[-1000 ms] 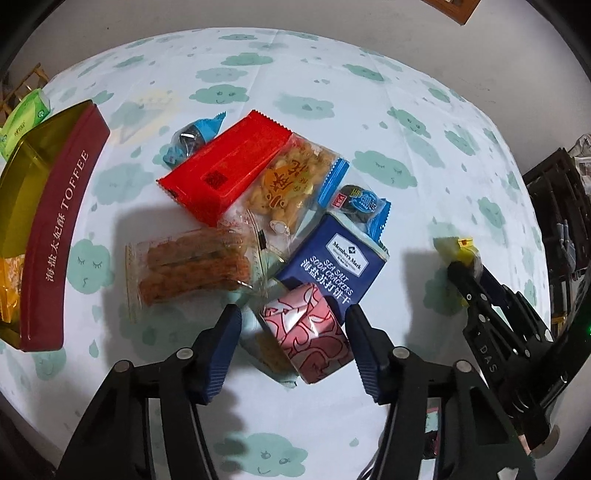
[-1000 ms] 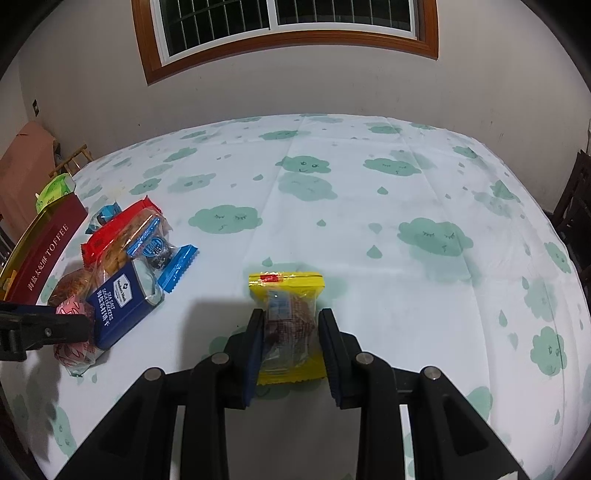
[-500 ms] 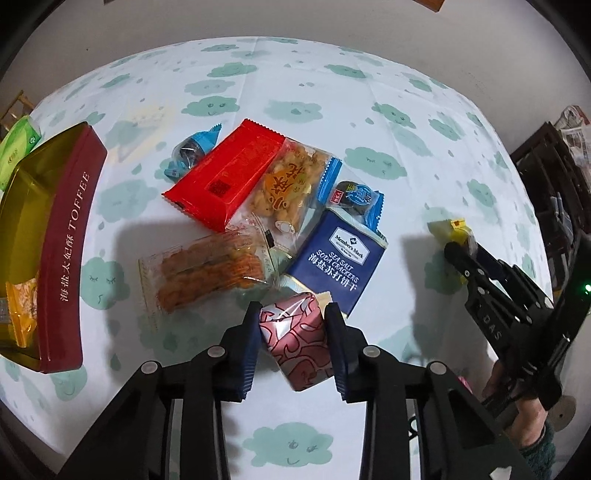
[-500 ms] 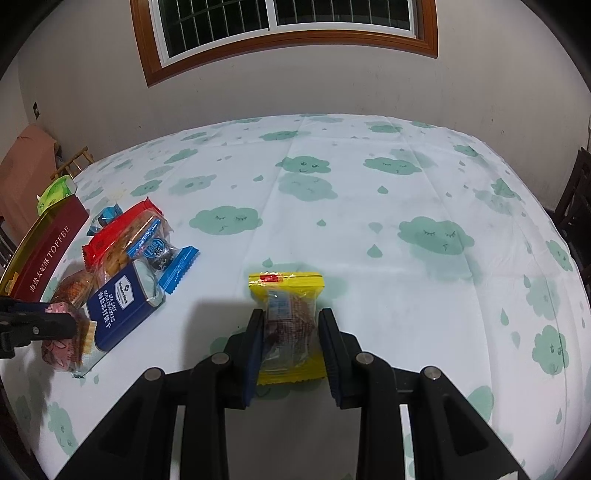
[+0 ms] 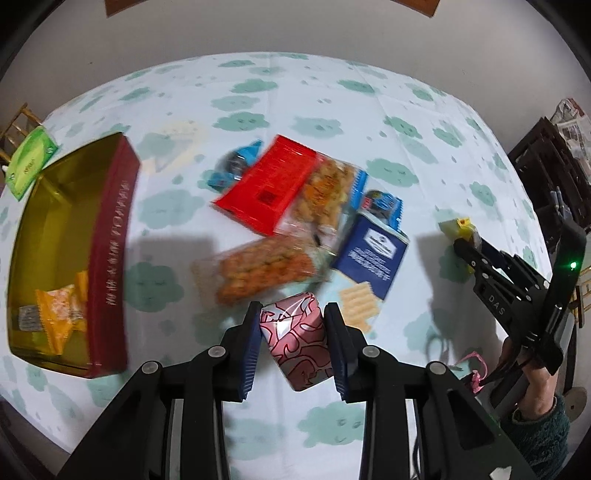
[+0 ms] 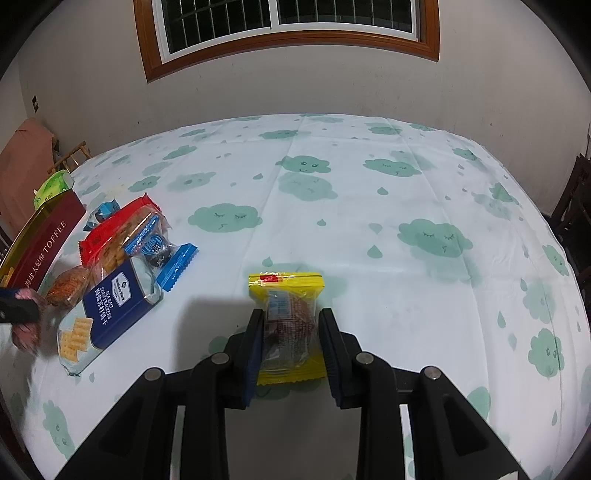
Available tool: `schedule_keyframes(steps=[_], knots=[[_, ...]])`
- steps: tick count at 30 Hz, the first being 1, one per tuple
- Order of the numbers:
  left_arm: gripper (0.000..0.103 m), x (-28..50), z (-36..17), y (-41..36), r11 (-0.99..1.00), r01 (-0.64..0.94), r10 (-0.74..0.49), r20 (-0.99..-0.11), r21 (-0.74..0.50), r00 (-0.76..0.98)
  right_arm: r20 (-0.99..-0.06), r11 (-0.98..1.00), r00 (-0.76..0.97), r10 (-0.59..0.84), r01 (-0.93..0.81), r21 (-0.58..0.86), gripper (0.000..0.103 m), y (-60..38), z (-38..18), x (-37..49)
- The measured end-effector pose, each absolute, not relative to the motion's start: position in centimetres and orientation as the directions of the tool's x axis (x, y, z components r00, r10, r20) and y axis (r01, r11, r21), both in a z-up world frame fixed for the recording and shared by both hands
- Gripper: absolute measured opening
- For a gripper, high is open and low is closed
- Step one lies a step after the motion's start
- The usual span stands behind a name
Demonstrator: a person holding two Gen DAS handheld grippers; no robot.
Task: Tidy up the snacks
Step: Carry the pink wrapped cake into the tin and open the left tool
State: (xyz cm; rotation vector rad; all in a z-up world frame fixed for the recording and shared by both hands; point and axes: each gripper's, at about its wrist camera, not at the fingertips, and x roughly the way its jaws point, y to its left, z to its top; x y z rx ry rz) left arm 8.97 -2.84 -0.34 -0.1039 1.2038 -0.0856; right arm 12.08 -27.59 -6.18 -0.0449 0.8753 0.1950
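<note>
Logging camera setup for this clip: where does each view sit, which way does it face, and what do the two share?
Left wrist: on the left gripper, looking down at the snack pile and toffee box; its jaws clamp a pink packet; the person's right hand and right gripper show.
Right wrist: on the right gripper, facing across the table toward the window; jaws clamp a yellow packet.
Shared: blue cracker pack, red packet, toffee box.

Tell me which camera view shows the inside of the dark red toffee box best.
The left wrist view: the dark red toffee box shows its gold interior and an orange packet. The right wrist view shows only its lettered outer wall.
</note>
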Motion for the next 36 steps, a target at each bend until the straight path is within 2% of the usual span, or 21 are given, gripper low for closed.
schedule_keyframes(steps=[17,25,36], knots=[[0.03,9.0,4.0,11.5,0.985,-0.168,0.042,-0.879,-0.043,0.475,-0.77,0.982,0.627,0.121,-0.188,0.001,0.03,-27.1,-6.2,12.0],[0.03,10.7,2.0,17.5,0.968,-0.25,0.13,-0.892,0.02,0.433,-0.771,0.982,0.628,0.106,-0.189,-0.019,0.03,-26.9,-6.2,12.0],[0.03,12.5,-1.8,21.7,0.964,-0.26,0.154,-0.92,0.059,0.361,-0.771,0.981,0.628,0.103,-0.19,-0.024,0.03,-26.9,-6.2,12.0]])
